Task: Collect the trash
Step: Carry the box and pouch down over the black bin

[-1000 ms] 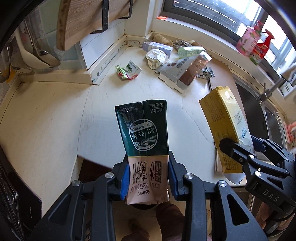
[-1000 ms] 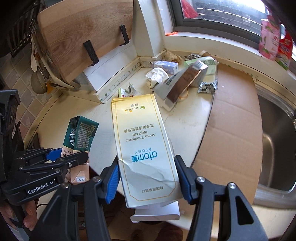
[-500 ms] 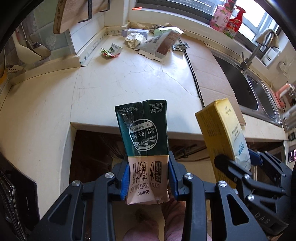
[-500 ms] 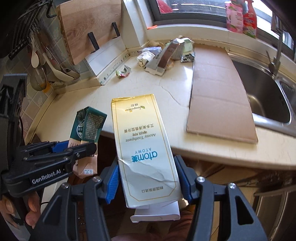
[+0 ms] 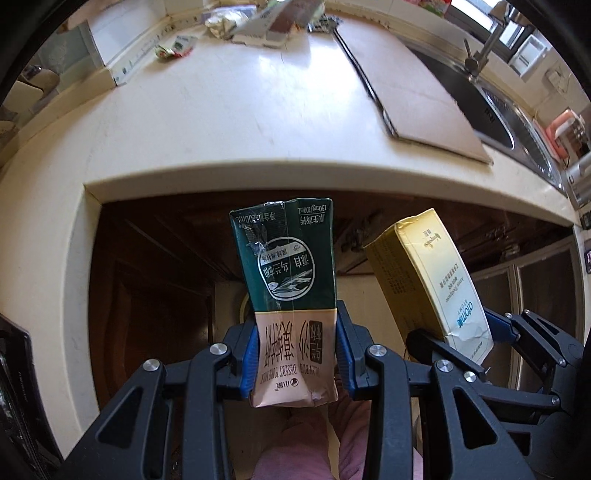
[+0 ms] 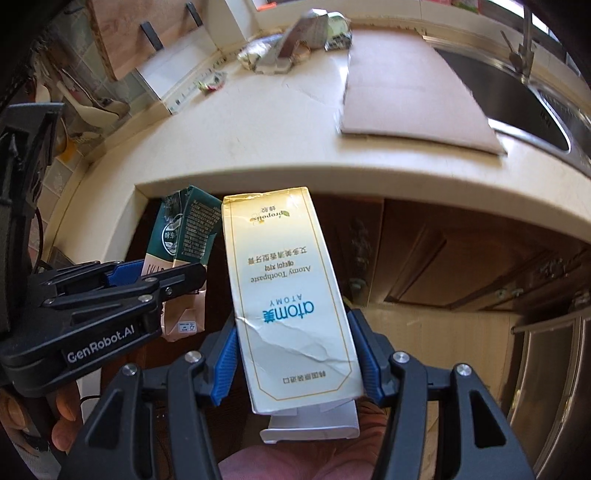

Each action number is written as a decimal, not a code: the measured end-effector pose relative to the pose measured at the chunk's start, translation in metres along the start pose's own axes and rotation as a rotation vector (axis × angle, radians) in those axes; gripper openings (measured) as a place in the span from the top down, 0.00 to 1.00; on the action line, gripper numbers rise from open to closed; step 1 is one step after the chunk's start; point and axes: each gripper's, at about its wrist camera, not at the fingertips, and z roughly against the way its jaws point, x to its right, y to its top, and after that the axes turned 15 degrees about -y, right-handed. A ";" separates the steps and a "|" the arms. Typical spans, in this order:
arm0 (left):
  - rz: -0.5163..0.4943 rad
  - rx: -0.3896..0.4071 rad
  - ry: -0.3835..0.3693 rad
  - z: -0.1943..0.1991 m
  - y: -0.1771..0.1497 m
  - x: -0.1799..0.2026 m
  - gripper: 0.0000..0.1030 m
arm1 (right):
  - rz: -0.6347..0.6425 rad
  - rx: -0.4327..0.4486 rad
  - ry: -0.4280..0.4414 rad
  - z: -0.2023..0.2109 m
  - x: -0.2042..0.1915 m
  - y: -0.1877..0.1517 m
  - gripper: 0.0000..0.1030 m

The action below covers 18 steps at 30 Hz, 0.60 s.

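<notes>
While the left claw [image 5: 295,354] grips a crushed dark green and beige milk carton [image 5: 288,291] between its blue pads, the right claw [image 6: 295,365] is clamped on a flattened white and gold cardboard toothpaste box [image 6: 288,291]. Both pieces of trash hang in front of the desk's edge, side by side and apart, over dark brown wooden cabinet doors [image 6: 443,266]. A pink sleeve [image 5: 295,454] shows below the carton.

Behind them runs the cream stone desk [image 5: 229,122]. A flat sheet of brown cardboard [image 6: 413,88] lies on it beside the steel sink [image 6: 535,107] with its tap [image 6: 524,48]. At the far corner sits more trash: a grey and brown flattened box [image 6: 295,44], a crumpled white wrapper [image 5: 221,26] and a small red and green wrapper [image 5: 173,48]. A wooden cutting board [image 6: 129,33] hangs on the wall at left, ladles [image 6: 92,107] under it.
</notes>
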 end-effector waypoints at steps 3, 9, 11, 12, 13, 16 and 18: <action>0.020 -0.040 -0.002 -0.024 -0.011 -0.007 0.67 | -0.008 -0.049 0.000 -0.023 0.002 -0.011 0.45; 0.087 -0.100 -0.016 -0.079 -0.029 -0.036 0.67 | 0.005 -0.136 0.008 -0.080 0.000 -0.030 0.45; 0.098 -0.108 -0.018 -0.098 -0.034 -0.046 0.67 | 0.010 -0.155 0.007 -0.101 0.000 -0.035 0.45; 0.105 -0.107 -0.018 -0.110 -0.037 -0.053 0.67 | 0.010 -0.164 0.010 -0.115 -0.001 -0.039 0.45; 0.110 -0.105 -0.018 -0.119 -0.039 -0.057 0.67 | 0.010 -0.168 0.011 -0.125 -0.002 -0.041 0.45; 0.132 -0.094 -0.017 -0.146 -0.045 -0.073 0.67 | 0.010 -0.185 0.004 -0.160 -0.005 -0.048 0.45; 0.143 -0.089 -0.015 -0.164 -0.049 -0.082 0.67 | 0.013 -0.189 -0.006 -0.181 -0.007 -0.054 0.45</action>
